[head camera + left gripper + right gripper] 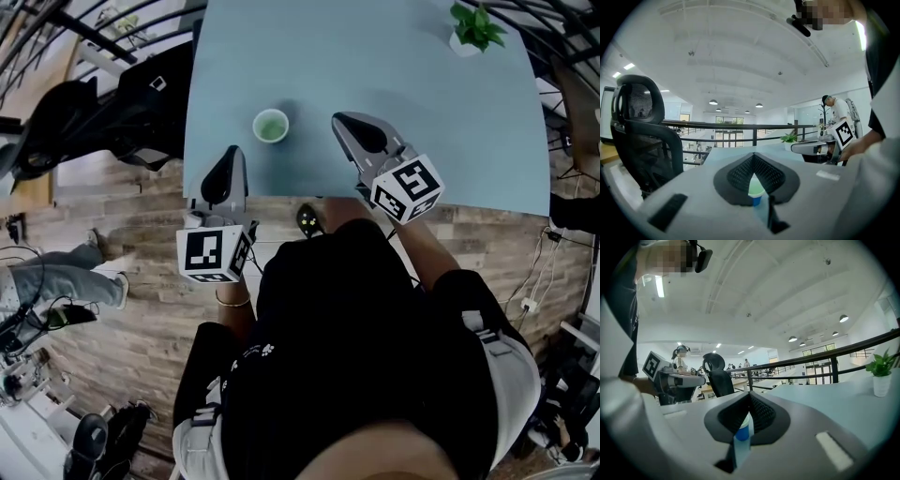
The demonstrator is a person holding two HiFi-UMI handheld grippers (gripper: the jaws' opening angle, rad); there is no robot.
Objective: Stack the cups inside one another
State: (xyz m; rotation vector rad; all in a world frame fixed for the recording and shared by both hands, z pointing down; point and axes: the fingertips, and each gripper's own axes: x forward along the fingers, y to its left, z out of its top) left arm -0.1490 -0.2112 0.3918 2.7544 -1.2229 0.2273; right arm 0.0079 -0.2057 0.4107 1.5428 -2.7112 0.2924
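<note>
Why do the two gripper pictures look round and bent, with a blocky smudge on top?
Left gripper view: a wide-angle lens bows the railing and blackens the corners; the mosaic was added afterwards to hide a face. Right gripper view: likewise, with bright ceiling lamps. Head view: the table is evenly lit, without glare.

Bright, even light; fisheye-warped, vignetted edges.

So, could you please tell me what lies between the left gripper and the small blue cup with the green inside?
Nothing does: in the head view, only bare pale-blue tabletop separates the left gripper from the green-lined blue cup.
</note>
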